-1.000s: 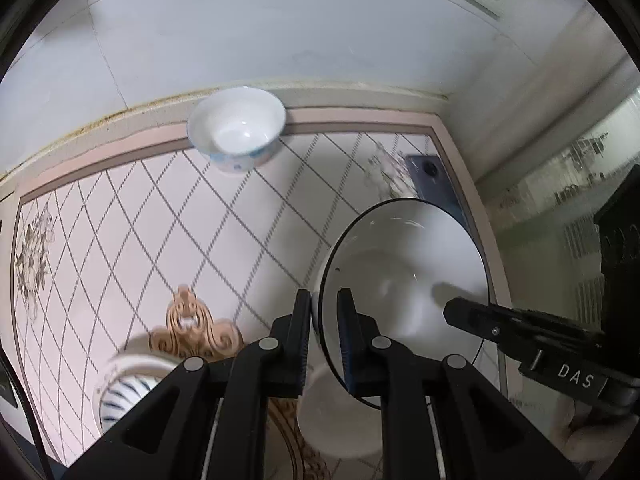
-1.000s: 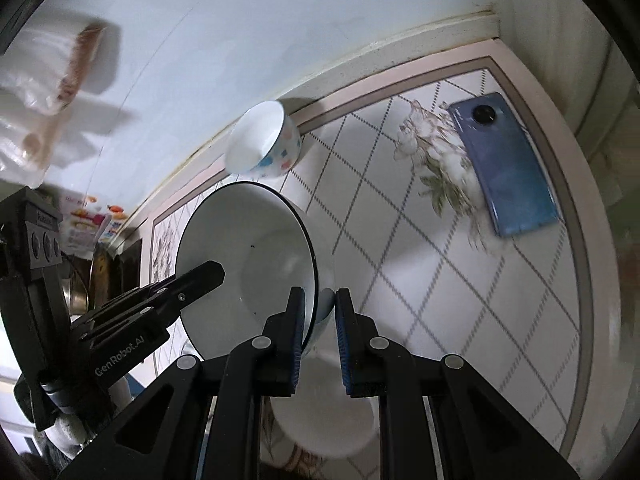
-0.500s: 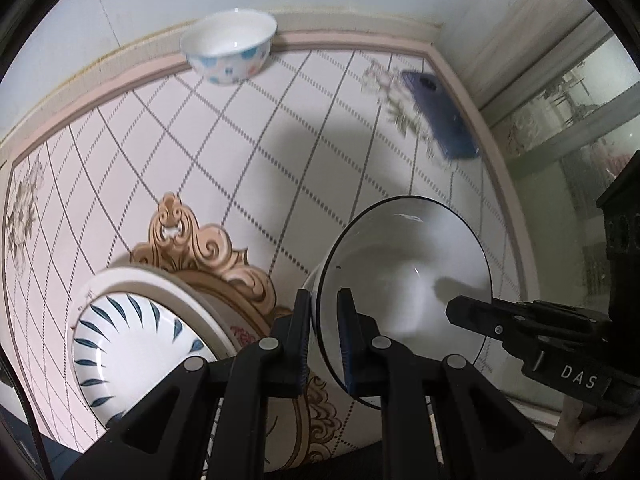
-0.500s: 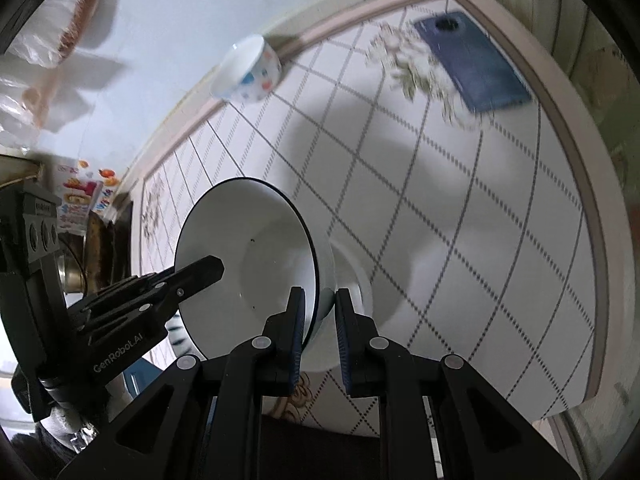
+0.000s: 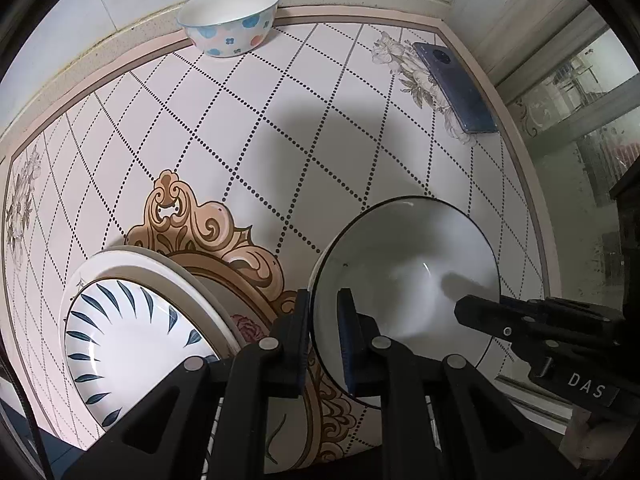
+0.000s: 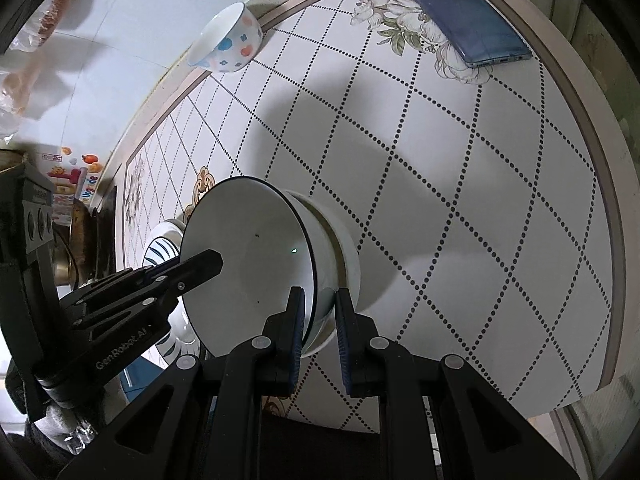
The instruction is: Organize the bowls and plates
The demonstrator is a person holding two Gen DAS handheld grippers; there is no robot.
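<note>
Two handheld black grippers together hold one large white bowl (image 5: 404,276) with a thin dark rim above a table (image 5: 280,128) covered in a pale cloth printed with dotted diamond lines, grey flowers at the corners and a tan scrollwork ornament in the middle. In the left wrist view, the left gripper (image 5: 323,336) pinches the near rim of the bowl: one finger sits outside the wall and the other inside, nearly closed with only the thin rim between them. The right gripper (image 5: 472,312) reaches in from the right edge of that view and clamps the opposite side of the rim. In the right wrist view, the right gripper (image 6: 318,334) has its two fingers close together on the bowl's (image 6: 256,256) edge, one inside and one outside, and the bowl appears tilted, its open side turned toward the left gripper (image 6: 204,260), which enters from the lower left. The bowl's white foot points toward the table; whether it touches the cloth cannot be told. To the left of the held bowl lies a white plate (image 5: 132,332) with dark blue leaf strokes around its inside, resting on the scrollwork ornament. At the far edge of the table, against the wall, stands a small white bowl (image 5: 230,18) with blue and pink spots. A dark blue phone (image 6: 466,20) lies face down near the far right corner of the table, over a flower print.
</note>
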